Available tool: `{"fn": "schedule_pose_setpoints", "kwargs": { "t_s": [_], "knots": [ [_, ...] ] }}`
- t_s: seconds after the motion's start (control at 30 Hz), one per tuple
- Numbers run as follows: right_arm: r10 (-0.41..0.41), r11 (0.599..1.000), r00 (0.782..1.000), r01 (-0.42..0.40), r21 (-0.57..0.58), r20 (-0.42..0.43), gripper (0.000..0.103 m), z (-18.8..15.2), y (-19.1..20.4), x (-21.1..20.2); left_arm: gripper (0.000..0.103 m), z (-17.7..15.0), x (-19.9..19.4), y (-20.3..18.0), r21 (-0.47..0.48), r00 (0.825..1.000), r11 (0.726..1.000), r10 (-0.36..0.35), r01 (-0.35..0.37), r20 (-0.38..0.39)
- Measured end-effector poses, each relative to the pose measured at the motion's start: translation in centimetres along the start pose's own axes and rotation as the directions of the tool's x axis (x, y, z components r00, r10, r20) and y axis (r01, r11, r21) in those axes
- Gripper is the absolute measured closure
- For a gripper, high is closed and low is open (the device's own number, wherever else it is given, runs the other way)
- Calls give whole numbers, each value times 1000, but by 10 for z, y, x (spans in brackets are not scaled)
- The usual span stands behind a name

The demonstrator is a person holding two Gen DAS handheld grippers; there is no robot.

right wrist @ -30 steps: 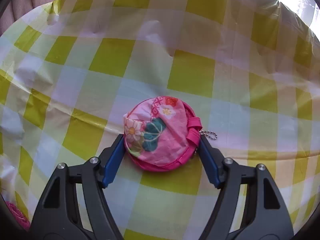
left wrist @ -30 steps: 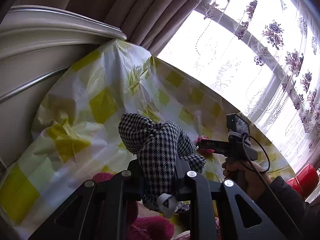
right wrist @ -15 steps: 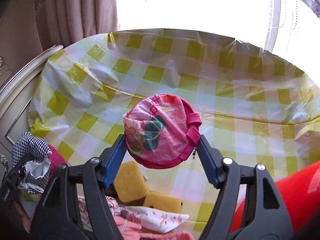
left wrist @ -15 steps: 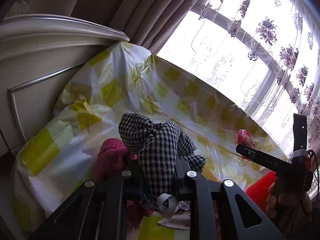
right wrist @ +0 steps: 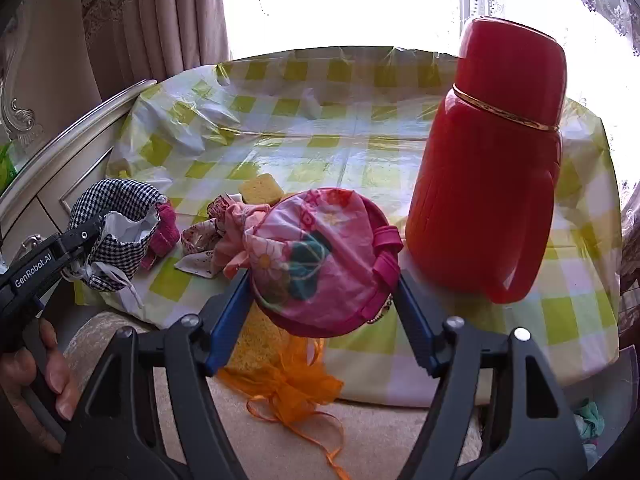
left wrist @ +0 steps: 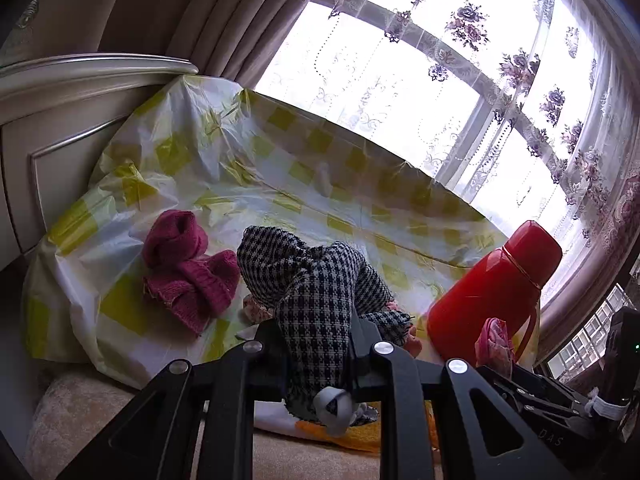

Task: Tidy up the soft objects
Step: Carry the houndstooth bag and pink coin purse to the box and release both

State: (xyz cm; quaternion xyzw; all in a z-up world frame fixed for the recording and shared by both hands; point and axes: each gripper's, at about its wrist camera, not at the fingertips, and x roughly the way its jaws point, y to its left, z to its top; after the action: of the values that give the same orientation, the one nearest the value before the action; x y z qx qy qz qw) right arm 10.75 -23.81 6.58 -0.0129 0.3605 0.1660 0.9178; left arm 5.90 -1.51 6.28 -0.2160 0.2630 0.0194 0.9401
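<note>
Low surface draped in a glossy plastic sheet, yellow-green and white check, creased and bunched toward 10 o'clock in the right wrist view. Cream panelled furniture with a curved moulded rail borders it on the left; heavy mauve curtains at 12 o'clock, then a bright window behind sheer lace with purple flower motifs. Pale carpet below the near edge of the sheet. A tall red thermos flask stands upright on the sheet, at 2 o'clock from the right gripper. Left gripper: jaws nearly together, pinched on a black-and-white houndstooth pouch, which rises above the fingers, off the sheet; in the right wrist view its white lining and drawstring show. Right gripper: jaws moderately wide, blue pads pressing either side of a round pink floral pouch, held clear of the surface with the flask just beside it. On the sheet, a magenta knitted piece lies at 10 o'clock from the left gripper, a yellow sponge at 11 o'clock from the right one, with crumpled pink and printed cloths near it. An orange mesh bag with ribbon hangs over the near edge at 6 o'clock. A hand grips the left handle.
</note>
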Motion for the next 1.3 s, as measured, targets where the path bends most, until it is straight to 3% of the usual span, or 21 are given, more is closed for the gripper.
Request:
{"fn": "schedule_pose_setpoints", "kwargs": {
  "t_s": [0.27,0.5,0.97,1.17,1.3],
  "knots": [
    [-69,995,998,69,66,-3,30,-40,-52,-42,82,-28,-2,-62,101,992,990,-93,102,-87],
    [-170,971,985,174,166,-38,30,-71,-119,-70,82,-53,3,-118,177,968,960,-188,216,-164],
    [-340,855,932,362,372,-125,29,-106,-240,-101,81,-93,8,-218,314,898,855,-324,413,-298],
    [-408,790,904,418,449,-125,29,-110,-279,-115,81,-106,11,-249,352,866,806,-356,475,-352],
    [-430,775,896,429,465,-111,29,-105,-296,-118,81,-114,12,-270,369,844,775,-379,513,-378]
  ]
}}
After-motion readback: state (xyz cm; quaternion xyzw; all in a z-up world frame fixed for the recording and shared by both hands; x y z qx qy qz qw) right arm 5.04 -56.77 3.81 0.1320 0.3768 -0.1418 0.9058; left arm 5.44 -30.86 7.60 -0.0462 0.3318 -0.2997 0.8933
